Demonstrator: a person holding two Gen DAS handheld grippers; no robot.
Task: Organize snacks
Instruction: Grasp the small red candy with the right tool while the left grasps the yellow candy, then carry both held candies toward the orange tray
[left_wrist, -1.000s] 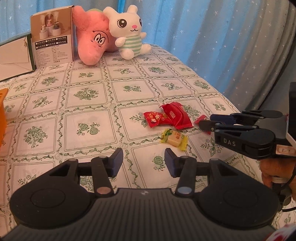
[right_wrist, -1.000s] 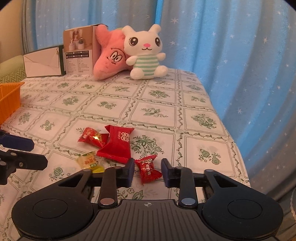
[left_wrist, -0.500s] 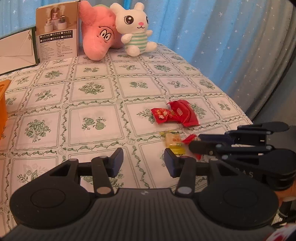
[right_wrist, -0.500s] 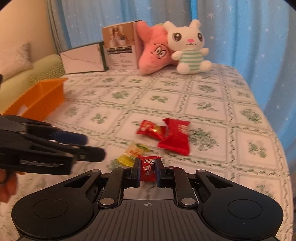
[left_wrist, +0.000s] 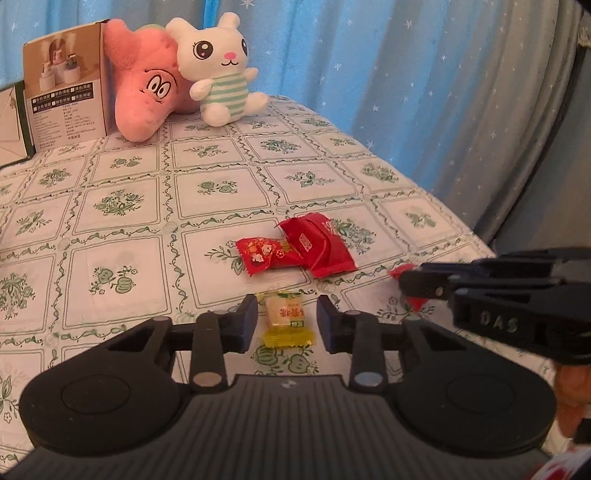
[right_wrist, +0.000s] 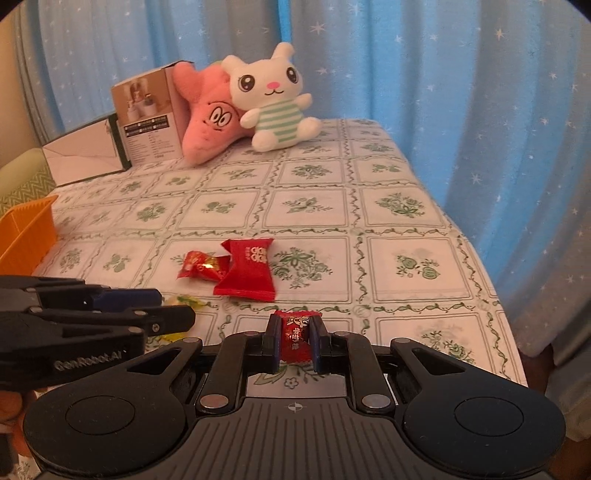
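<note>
Left gripper (left_wrist: 286, 323): jaws closing around small yellow crinkly-wrapped candy (left_wrist: 286, 318), not yet touching.
Handling: probably light, slippery; pinch the firm middle.
Right gripper (right_wrist: 294, 341): pinching small red foil-wrapped candy (right_wrist: 294, 338), orange plastic basket (right_wrist: 26, 236) at 10 o'clock.

The tabletop (left_wrist: 122, 206), under a white cloth with green floral squares, carries a yellow wrapped candy (left_wrist: 286, 319) between the closing jaws of the left hand-held gripper (left_wrist: 286, 323), not yet pinched. Just beyond lie a small red flowered candy (left_wrist: 267, 254) touching a larger red packet (left_wrist: 321, 245). Far beyond stand a pink star plush (left_wrist: 146, 92), a white bunny plush (left_wrist: 221, 77) and a printed carton (left_wrist: 64, 81). An orange basket (right_wrist: 26, 232) sits far left.
</note>
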